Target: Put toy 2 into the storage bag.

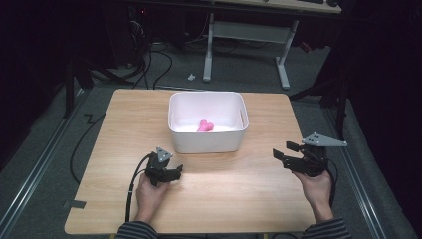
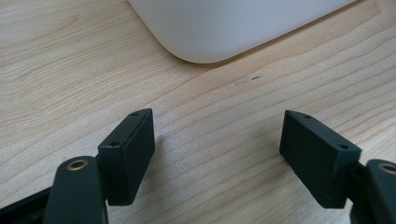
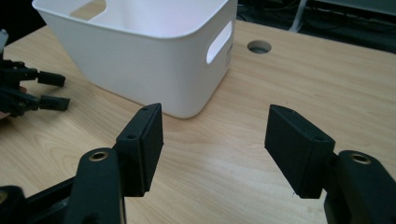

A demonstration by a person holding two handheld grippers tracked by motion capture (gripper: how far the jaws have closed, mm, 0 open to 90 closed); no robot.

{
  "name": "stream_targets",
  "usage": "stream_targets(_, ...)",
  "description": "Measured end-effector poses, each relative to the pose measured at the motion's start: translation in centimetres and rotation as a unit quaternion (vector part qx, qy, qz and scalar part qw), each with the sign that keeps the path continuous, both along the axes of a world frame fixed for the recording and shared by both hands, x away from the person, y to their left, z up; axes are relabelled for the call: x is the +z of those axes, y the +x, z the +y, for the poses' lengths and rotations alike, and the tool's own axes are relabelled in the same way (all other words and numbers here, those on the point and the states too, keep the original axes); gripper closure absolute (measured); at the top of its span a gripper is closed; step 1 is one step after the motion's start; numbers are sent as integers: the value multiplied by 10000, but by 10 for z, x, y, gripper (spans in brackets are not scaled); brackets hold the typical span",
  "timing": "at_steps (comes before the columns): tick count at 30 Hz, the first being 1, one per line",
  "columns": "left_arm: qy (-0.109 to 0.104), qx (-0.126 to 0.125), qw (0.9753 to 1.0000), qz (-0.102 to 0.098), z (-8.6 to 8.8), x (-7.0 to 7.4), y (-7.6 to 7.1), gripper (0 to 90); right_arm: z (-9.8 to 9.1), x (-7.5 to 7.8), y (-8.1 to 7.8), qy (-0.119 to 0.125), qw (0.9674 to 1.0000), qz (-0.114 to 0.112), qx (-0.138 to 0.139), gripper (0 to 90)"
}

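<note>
We hold the left gripper (image 1: 168, 172) at 7 o'clock and the right gripper (image 1: 288, 155) at 4 o'clock of the bin (image 1: 207, 143), jaws wide, empty. A pink thing (image 1: 205, 126) lies inside the bin. Tabletop (image 1: 239, 189) otherwise bare; probably a ready stance.

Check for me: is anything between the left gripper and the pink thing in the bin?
Yes: the white bin's near wall. The pink object lies on the bin floor behind it, while the left gripper, jaws open, sits low on the table just in front of the bin. From above, nothing covers the object.
</note>
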State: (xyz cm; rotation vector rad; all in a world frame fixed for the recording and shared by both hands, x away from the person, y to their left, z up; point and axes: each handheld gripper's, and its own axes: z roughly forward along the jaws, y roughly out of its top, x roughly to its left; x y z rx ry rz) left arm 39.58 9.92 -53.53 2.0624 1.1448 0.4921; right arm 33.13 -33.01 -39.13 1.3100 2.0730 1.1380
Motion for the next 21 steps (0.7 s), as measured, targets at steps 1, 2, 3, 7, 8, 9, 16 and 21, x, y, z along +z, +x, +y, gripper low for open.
stream_targets(1,1,0,10000,0,0,0,0,268,1,-4,0,16,10000,36,-8,375)
stream_targets(2,0,1,10000,0,0,0,0,268,1,-9,0,29,10000,68,1,375)
stream_targets(3,7,-5,10000,1,0,0,0,268,2,-13,-1,53,9999,102,-11,376)
stream_targets(7,6,-3,10000,1,0,0,0,268,5,-28,-1,88,9998,197,-35,376)
stream_targets(8,7,-4,10000,1,0,0,0,268,6,-31,-1,115,9997,220,-25,376)
stream_targets(9,8,-5,10000,1,0,0,0,268,7,-35,-1,126,9997,222,-25,376)
stream_targets(16,3,-1,10000,-1,0,0,0,268,14,-58,1,193,9994,301,-43,377)
stream_targets(21,2,1,10000,-1,0,0,0,268,19,-76,4,184,9993,312,-9,376)
